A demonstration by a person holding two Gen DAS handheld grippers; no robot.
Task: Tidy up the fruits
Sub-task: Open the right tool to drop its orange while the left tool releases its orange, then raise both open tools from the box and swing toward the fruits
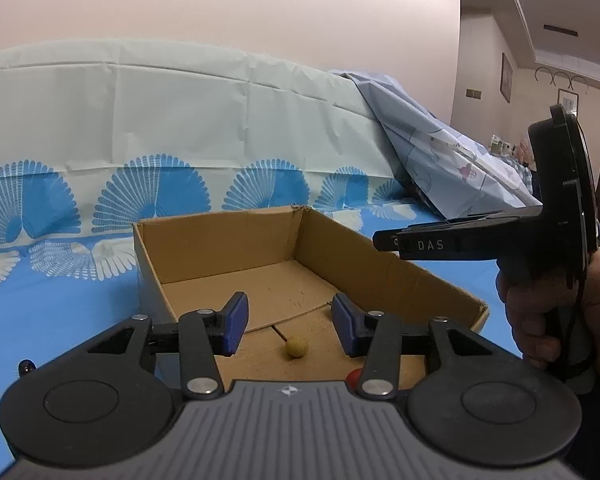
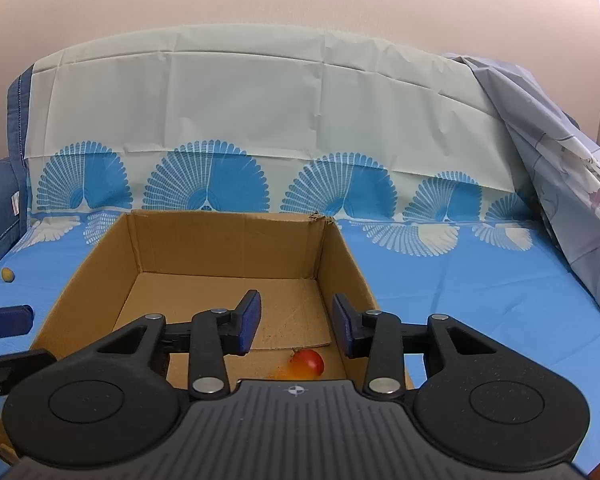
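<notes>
- A small tan fruit (image 2: 7,274) lies on the blue cloth (image 2: 480,300), far left of the cardboard box (image 2: 228,240).
- Left gripper (image 1: 290,322): released, empty, above a stemmed tan fruit (image 1: 297,347) on the box floor; stem points far-left.
- Right gripper (image 2: 296,322): released, empty, above a red-orange fruit (image 2: 308,363): round, probably light and smooth; grip across its middle.

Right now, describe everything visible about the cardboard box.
The cardboard box is plain brown corrugated card, open-topped, with low upright walls and a torn far corner. It sits flat on the blue patterned cloth. Its floor shows a loose flap seam and scuffs. Inside, near the front, lie a small yellow-tan ball with a stem and a red-orange fruit. Both grippers hover over its near edge without touching it.
</notes>
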